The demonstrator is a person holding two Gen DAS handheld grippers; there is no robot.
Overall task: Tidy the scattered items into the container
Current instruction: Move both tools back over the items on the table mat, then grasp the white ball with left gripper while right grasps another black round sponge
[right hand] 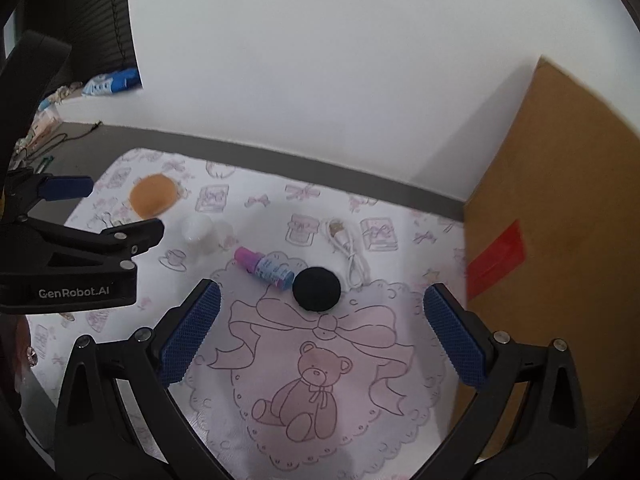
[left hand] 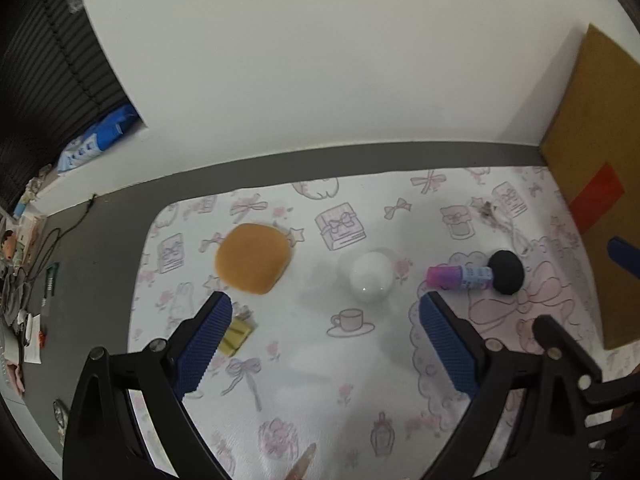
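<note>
On the patterned mat lie an orange sponge pad (left hand: 252, 263), a clear cup with a white ball (left hand: 370, 277), a pink and blue tube (left hand: 460, 277), a black round puff (left hand: 507, 272), a white cable (left hand: 506, 222) and a small yellow packet (left hand: 237, 335). My left gripper (left hand: 326, 318) is open and empty above the mat, just short of the cup. My right gripper (right hand: 322, 306) is open and empty, with the black puff (right hand: 317, 289) between its fingertips' line and the tube (right hand: 266, 267) just beyond. The cardboard box (right hand: 560, 216) stands at the right.
The cardboard box (left hand: 600, 184) with red tape borders the mat's right side. A white wall runs behind the grey table edge (left hand: 320, 160). Clutter and cords lie on the grey surface at far left (left hand: 28, 280). The left gripper's body (right hand: 76, 260) shows in the right wrist view.
</note>
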